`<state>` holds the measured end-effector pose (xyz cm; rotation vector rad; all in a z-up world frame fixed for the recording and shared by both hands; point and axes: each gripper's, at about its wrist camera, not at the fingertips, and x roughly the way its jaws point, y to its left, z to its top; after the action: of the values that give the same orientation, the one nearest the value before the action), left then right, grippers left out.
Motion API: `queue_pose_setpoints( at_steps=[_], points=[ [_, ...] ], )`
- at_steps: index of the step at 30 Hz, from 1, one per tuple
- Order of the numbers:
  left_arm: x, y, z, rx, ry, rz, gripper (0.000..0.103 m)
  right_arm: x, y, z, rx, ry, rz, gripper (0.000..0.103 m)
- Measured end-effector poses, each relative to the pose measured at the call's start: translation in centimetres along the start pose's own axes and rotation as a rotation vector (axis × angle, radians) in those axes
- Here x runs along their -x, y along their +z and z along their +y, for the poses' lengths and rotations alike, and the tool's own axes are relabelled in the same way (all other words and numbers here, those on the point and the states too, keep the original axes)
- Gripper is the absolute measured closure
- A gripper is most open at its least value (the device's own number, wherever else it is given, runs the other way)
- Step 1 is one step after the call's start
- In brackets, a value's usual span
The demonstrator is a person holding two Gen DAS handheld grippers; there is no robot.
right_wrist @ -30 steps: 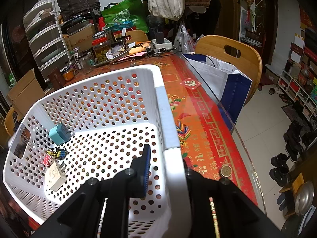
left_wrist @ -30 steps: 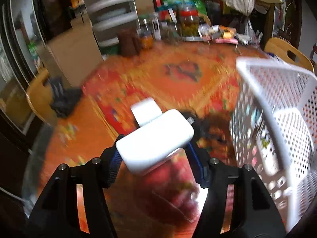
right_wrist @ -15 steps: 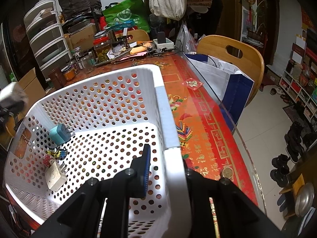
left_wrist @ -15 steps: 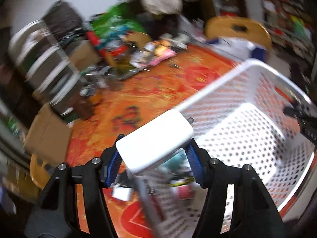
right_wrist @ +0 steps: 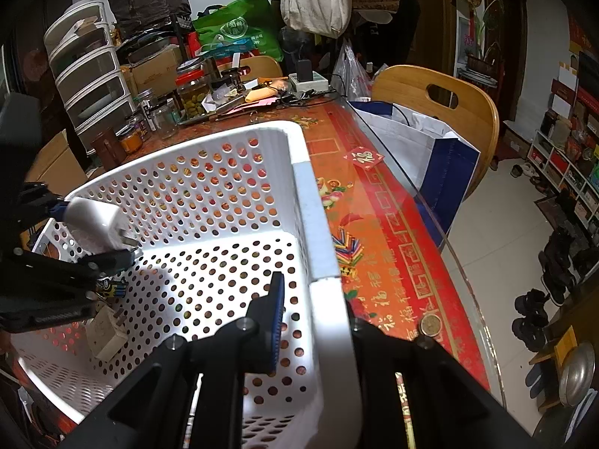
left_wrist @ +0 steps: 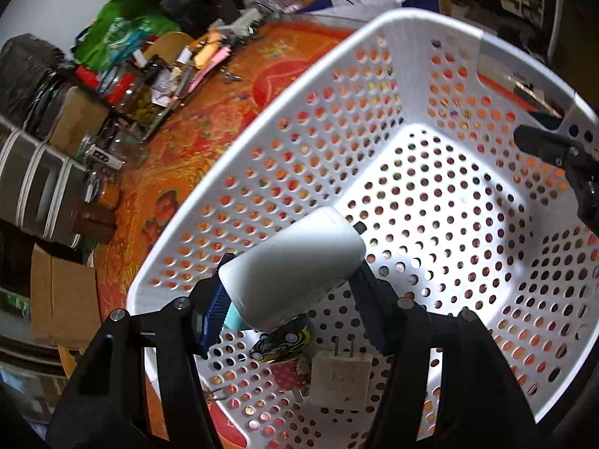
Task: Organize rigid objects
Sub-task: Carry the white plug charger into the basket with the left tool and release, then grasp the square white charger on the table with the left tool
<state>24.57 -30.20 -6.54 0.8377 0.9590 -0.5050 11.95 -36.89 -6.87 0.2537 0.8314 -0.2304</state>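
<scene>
My left tongs [left_wrist: 288,292] are clamped on a white charger [left_wrist: 292,269], holding it above the near left corner of the white basket [left_wrist: 374,48], over the things already lying there: a cream plug [left_wrist: 340,378] and a small yellow toy car [left_wrist: 284,336]. My right tongs [right_wrist: 314,321] are pinched shut on the basket's right rim, steadying it on the red surface [right_wrist: 378,224]. This looks like the drop-off step. Next I should lower the charger toward the bare floor of the basket, clear of the plug's prongs, then let my left tongs open.
</scene>
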Motion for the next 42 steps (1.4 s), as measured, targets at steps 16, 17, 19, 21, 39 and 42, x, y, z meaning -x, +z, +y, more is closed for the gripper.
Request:
queue_pose_setpoints(
  at_steps=[16, 17, 19, 21, 39, 42],
  points=[
    [-2.8, 0.4, -1.3, -0.091, -0.039, 0.09, 0.038, 0.0, 0.1, 0.0, 0.002, -0.002, 0.005, 0.088],
    [-2.7, 0.4, -1.3, -0.094, -0.017, 0.077, 0.034, -0.1, 0.1, 0.0, 0.0, -0.003, 0.005, 0.088],
    [-2.3, 0.3, -0.9, -0.085, 0.001, 0.051, 0.026, -0.1, 0.1, 0.0, 0.0, -0.005, 0.008, 0.088],
    [-1.3, 0.0, 0.2, -0.047, -0.002, 0.023, 0.025, -0.1, 0.1, 0.0, 0.0, -0.009, 0.008, 0.088],
    [-3.1, -18.7, 24.8, 0.678, 0.063, -0.049, 0.0, -0.1, 0.3, 0.1, 0.013, -0.022, 0.011, 0.088],
    [-7.3, -19.7, 25.9, 0.769, -0.001, 0.013, 0.001, -0.1, 0.2, 0.1, 0.011, -0.028, 0.011, 0.088]
  ],
)
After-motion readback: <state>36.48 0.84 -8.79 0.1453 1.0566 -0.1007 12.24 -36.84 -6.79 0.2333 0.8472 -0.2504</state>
